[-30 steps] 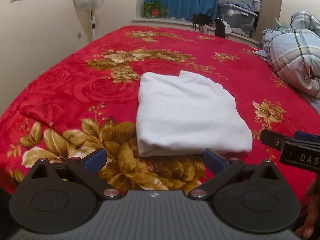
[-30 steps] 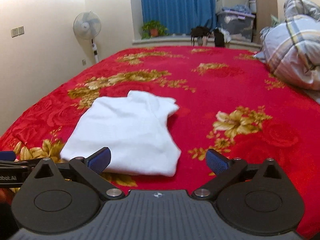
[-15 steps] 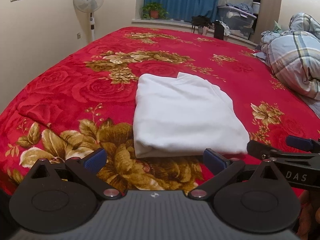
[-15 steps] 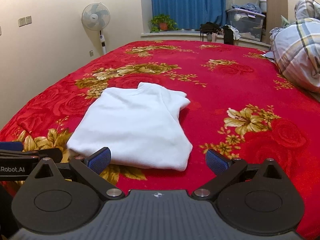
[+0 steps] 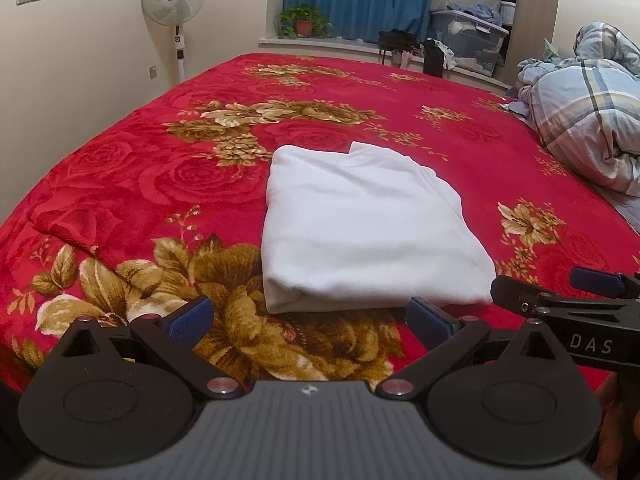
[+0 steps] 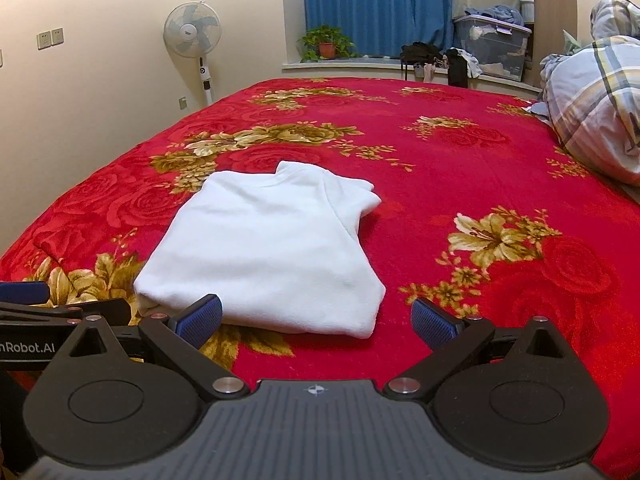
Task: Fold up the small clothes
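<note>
A white garment point(image 5: 360, 228), folded into a compact rectangle, lies flat on the red floral bedspread point(image 5: 160, 184). It also shows in the right wrist view point(image 6: 268, 248). My left gripper point(image 5: 310, 320) is open and empty, just short of the garment's near edge. My right gripper point(image 6: 316, 320) is open and empty, near the garment's near right corner. The right gripper's fingers point(image 5: 516, 292) show at the right of the left wrist view. The left gripper's fingers point(image 6: 24, 292) show at the left of the right wrist view.
A bundled plaid quilt point(image 5: 584, 108) lies at the bed's right side. A standing fan point(image 5: 174, 4), a potted plant point(image 5: 304, 22) and storage boxes point(image 5: 468, 36) stand beyond the far edge. A fold in the bedspread point(image 5: 72, 232) lies at left.
Both grippers have drawn back slightly from the folded garment and stay open. The garment has not moved.
</note>
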A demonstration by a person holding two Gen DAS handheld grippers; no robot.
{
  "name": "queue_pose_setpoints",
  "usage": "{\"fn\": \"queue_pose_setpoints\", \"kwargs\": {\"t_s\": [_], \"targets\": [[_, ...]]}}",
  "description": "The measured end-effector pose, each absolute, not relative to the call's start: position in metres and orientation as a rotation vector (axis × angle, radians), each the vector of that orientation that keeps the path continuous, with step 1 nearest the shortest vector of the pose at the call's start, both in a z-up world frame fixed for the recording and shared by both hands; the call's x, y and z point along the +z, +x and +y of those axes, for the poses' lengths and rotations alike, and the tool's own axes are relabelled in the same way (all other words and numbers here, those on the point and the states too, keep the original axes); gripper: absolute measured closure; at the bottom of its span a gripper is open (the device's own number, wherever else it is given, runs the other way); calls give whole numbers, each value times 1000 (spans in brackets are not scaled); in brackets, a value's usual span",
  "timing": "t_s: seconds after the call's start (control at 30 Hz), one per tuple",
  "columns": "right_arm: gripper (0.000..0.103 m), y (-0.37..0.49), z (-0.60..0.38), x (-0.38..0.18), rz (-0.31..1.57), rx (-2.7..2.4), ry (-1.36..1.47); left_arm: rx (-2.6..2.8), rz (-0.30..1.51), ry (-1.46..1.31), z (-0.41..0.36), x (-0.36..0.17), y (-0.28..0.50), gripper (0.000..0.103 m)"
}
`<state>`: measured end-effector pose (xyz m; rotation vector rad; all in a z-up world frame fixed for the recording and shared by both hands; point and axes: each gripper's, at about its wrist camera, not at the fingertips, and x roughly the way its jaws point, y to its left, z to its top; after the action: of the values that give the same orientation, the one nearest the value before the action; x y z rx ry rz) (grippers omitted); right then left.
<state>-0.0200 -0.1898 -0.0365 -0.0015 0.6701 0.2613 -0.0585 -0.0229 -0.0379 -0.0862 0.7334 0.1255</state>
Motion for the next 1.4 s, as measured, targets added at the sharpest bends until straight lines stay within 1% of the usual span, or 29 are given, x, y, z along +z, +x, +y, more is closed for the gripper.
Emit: {"fn": "queue_pose_setpoints", "kwargs": {"t_s": [1.4], "targets": [[3, -21, -190, -38, 680, 253, 4, 122, 739, -92, -23, -38, -59, 1]]}}
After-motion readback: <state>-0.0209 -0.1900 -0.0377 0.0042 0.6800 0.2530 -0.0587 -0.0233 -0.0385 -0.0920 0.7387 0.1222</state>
